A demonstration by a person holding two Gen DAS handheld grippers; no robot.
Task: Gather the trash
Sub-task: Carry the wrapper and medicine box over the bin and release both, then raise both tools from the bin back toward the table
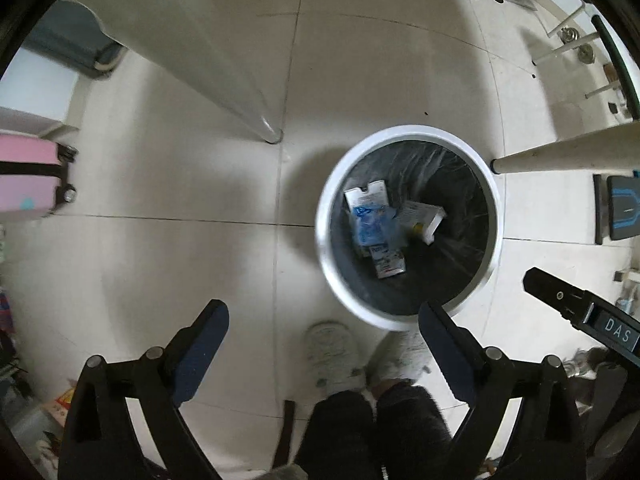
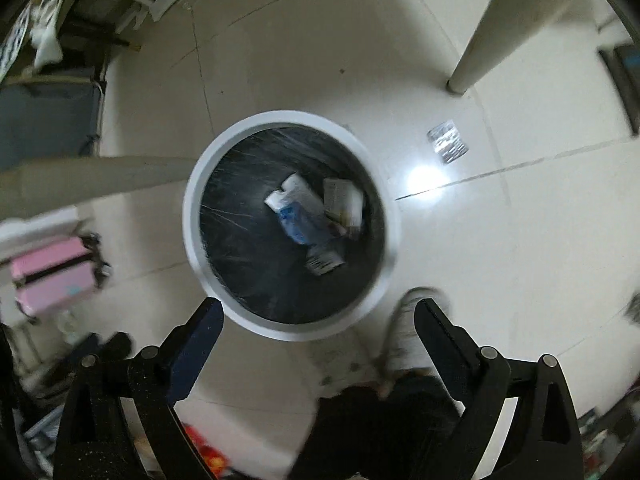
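Observation:
A white round bin with a black liner stands on the tiled floor. Inside lie a blue-and-white carton, a white box and a small carton. My left gripper points down beside the bin's near rim, open and empty. One black finger of the other gripper shows at the right. In the right wrist view the bin holds the same cartons, and my right gripper hangs open and empty over its near rim. A silver blister pack lies on the floor right of the bin.
Pale table legs stand on either side of the bin. A pink suitcase is at the left. The person's pale shoes and dark trouser legs are just below the bin. Clutter lines the room's edges.

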